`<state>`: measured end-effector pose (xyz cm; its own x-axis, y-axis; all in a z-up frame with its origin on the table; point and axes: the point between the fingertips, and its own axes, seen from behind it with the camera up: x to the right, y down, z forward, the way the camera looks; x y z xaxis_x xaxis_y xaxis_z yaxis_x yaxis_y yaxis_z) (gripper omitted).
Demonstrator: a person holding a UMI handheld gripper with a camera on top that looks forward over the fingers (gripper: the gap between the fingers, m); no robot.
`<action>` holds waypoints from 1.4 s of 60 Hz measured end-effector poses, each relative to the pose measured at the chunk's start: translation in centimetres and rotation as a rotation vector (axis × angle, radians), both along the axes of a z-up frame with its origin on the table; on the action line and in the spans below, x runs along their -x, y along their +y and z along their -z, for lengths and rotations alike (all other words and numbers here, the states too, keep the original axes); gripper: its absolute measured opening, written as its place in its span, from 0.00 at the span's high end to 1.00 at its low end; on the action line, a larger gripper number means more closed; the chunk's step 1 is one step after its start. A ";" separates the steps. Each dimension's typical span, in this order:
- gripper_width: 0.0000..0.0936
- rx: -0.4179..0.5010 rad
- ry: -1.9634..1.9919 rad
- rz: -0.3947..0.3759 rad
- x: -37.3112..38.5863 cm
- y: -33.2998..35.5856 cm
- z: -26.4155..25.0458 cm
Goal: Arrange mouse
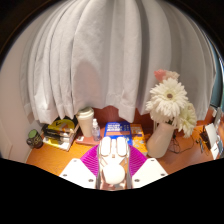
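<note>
A white computer mouse (112, 160) is held between my gripper's (112, 163) two fingers, its buttons pointing away from me and its rounded back toward the camera. The magenta pads (91, 158) press on both of its sides. The mouse hangs above an orange-brown table (60, 158). A blue box (117, 128) stands just beyond the mouse.
A white vase (159, 139) with white and pink flowers (168, 97) stands to the right of the fingers. A white jar (88, 123) and a tray of small items (58, 131) stand to the left. White curtains (100, 60) hang behind the table.
</note>
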<state>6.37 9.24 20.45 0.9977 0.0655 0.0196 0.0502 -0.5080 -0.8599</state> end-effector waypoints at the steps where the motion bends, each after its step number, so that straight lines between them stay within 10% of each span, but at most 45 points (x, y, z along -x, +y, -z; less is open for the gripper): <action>1: 0.62 0.013 0.007 -0.006 0.8 0.3 0.9; 19: 0.61 0.280 0.010 0.012 5.3 1.1 18.9; 39: 0.36 0.295 -0.003 0.051 5.0 0.2 21.6; 44: 0.06 0.291 -0.036 0.071 4.3 -0.1 20.5; 84: 0.08 0.049 0.066 -0.007 3.8 -16.5 -2.9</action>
